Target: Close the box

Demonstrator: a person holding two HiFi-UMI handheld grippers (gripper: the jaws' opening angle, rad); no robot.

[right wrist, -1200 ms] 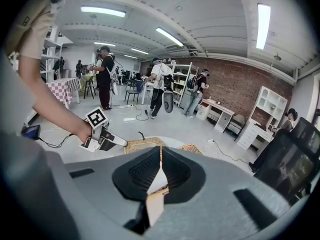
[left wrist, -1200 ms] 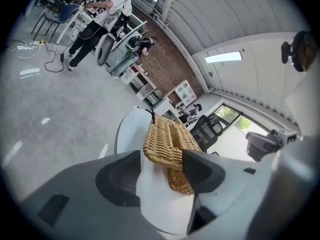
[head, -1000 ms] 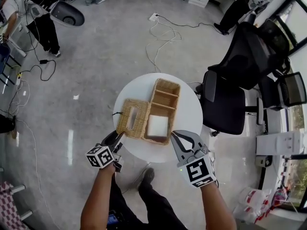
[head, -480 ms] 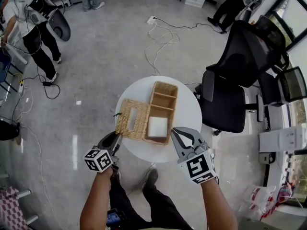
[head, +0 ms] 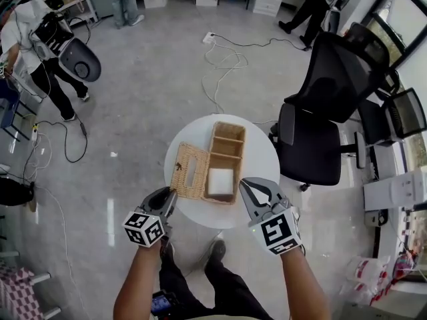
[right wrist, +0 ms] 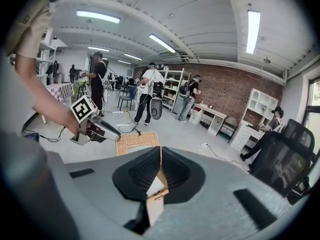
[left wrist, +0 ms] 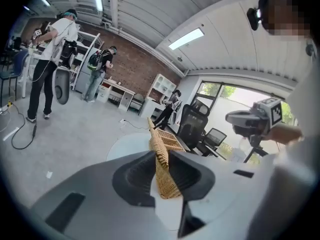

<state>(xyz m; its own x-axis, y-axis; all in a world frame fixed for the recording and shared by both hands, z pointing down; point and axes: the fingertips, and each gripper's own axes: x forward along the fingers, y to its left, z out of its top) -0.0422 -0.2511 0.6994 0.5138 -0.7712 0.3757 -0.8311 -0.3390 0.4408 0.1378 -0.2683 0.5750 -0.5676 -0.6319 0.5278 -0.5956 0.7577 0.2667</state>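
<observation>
A wicker box [head: 225, 153] with compartments stands on the round white table [head: 263, 159]; a white pad [head: 220, 181] lies in its near compartment. Its hinged wicker lid [head: 190, 172] is open to the left and tilted up off the table. My left gripper [head: 170, 195] is at the lid's near left corner, and its jaws are closing on the lid's edge [left wrist: 161, 164], which runs between the pads. My right gripper [head: 244, 185] is shut on the box's near right wall [right wrist: 160, 176]. The right gripper view shows the lid [right wrist: 137, 141] with the left gripper [right wrist: 107, 131] beside it.
A black office chair [head: 327, 112] stands just right of the table. Cables [head: 223, 55] trail over the grey floor beyond it. People stand at the far left [head: 40, 52] and far back. My legs are under the table's near edge.
The left gripper has moved in and closed on the lid's near edge. The lid has risen from lying flat to a tilt. The right gripper has stayed at the box.
</observation>
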